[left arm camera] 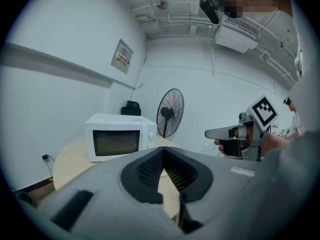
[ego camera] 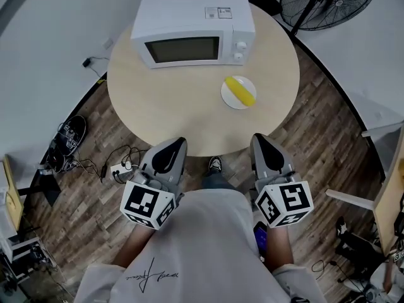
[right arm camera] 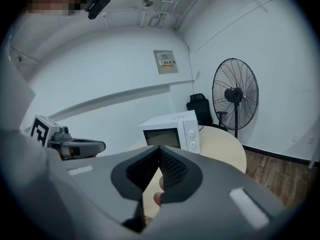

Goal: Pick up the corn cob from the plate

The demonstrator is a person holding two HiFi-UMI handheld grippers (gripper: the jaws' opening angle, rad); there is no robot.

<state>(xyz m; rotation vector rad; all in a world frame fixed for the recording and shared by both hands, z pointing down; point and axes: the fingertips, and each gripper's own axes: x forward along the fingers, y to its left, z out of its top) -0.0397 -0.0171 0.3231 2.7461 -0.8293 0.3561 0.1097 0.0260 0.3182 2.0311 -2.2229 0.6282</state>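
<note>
The yellow corn cob (ego camera: 241,89) lies on a small white plate (ego camera: 227,96) on the right part of the round table (ego camera: 158,106), in front of the microwave. Both grippers hover at the table's near edge, short of the plate. My left gripper (ego camera: 175,142) is at the left, with its jaws together and nothing between them. At the right, nearest the plate, my right gripper (ego camera: 260,137) is likewise shut and empty. In the left gripper view the jaws of my left gripper (left arm camera: 162,151) meet at the tip. So do those of my right gripper (right arm camera: 159,148) in the right gripper view.
A white microwave (ego camera: 192,27) stands at the back of the table. A black floor fan (ego camera: 328,2) is beyond the table at the right. Cables, a power strip (ego camera: 118,168) and shoes (ego camera: 71,134) lie on the wooden floor at the left. White furniture (ego camera: 385,169) stands at the right.
</note>
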